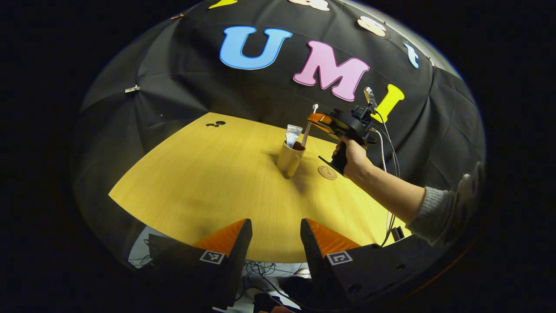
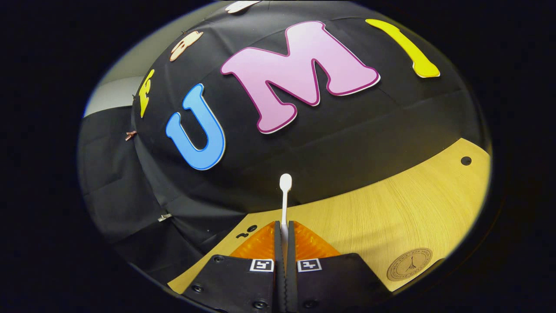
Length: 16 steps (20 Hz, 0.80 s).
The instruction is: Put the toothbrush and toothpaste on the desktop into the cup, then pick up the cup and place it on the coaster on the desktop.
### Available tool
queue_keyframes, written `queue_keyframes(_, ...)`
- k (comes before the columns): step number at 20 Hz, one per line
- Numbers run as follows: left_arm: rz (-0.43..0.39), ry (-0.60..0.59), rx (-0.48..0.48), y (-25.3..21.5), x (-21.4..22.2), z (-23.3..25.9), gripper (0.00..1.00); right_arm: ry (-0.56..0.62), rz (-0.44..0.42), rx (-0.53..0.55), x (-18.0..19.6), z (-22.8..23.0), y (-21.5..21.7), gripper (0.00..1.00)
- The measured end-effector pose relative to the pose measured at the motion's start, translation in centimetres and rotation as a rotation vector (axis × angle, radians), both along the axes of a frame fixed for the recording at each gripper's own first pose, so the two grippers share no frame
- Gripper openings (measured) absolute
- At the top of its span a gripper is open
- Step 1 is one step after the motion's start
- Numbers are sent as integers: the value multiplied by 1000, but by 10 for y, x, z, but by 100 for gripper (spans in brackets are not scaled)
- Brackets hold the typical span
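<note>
A tan cup [image 1: 290, 158] stands upright on the wooden table [image 1: 208, 174] with a toothpaste tube [image 1: 293, 134] sticking out of it. The white toothbrush [image 1: 309, 124] stands tilted, head up, its lower end at the cup's mouth. My right gripper [image 1: 318, 121], held by a hand, is shut on its handle just above the cup. In the right gripper view the toothbrush [image 2: 285, 195] rises from between the shut fingers of my right gripper [image 2: 284, 228]. A round coaster [image 1: 327, 172] lies just right of the cup, and it sits low right in the right gripper view [image 2: 409, 264]. My left gripper [image 1: 276, 230] is open over the table's near edge.
The black cloth wall closes off the back of the table. Small dark holes [image 1: 216, 124] mark the table's far left corner. The person's forearm and grey sleeve [image 1: 438, 208] reach in from the right. Cables hang below the near edge.
</note>
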<state>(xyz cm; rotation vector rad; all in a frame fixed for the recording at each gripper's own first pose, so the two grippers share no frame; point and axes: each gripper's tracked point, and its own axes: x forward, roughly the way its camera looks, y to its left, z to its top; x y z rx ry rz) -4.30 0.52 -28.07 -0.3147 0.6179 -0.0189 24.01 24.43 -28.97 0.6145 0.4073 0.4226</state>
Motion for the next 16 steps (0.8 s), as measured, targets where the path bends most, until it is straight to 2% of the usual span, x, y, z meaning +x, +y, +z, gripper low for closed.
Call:
queue_keyframes(7,25,11,-27,-2,23,-20,70,-8,11,-51,4,-43,13,5)
queue_keyframes(10,40,11,-32,-1,31,-24,70,-31,38,-116,-3,-56,19,5)
queue_keyframes(13,44,17,-32,-3,36,-27,70,-58,68,-162,-13,-59,20,7)
queue_keyframes(16,34,20,-18,-7,40,-31,70,-41,97,-151,-25,-61,20,10)
